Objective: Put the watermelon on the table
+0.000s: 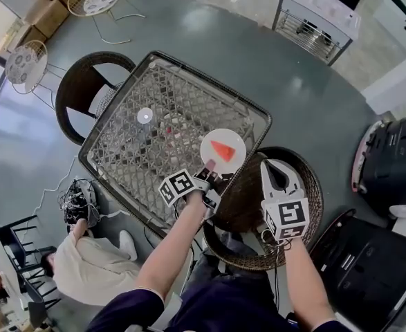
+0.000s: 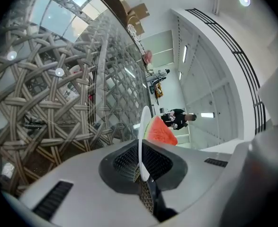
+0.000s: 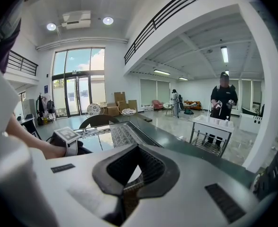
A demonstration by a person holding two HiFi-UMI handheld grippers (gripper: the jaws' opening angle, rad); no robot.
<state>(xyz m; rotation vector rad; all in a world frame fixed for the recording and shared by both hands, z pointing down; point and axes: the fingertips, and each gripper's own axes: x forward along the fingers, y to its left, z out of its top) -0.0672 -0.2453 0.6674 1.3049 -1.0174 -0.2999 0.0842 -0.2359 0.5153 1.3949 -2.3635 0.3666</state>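
Note:
A red wedge of watermelon point(image 1: 223, 151) lies on a small white plate point(image 1: 223, 135). My left gripper point(image 1: 213, 171) is shut on the plate's near rim and holds it over the near right corner of the glass table point(image 1: 189, 71), whose top shows a wicker lattice beneath. In the left gripper view the plate point(image 2: 141, 150) stands edge-on between the jaws of my left gripper point(image 2: 142, 174), with the watermelon point(image 2: 160, 132) just beyond and the table point(image 2: 58, 79) to the left. To the right of the table, my right gripper point(image 1: 268, 166) point(image 3: 129, 176) is shut and holds nothing.
A round wicker chair point(image 1: 306, 206) sits under my right gripper, another wicker chair point(image 1: 81, 88) at the table's far left. A person sits on the floor point(image 1: 85, 268) at lower left. A white cart point(image 1: 317, 12) stands far right, with a standing person point(image 3: 223, 100) beside it.

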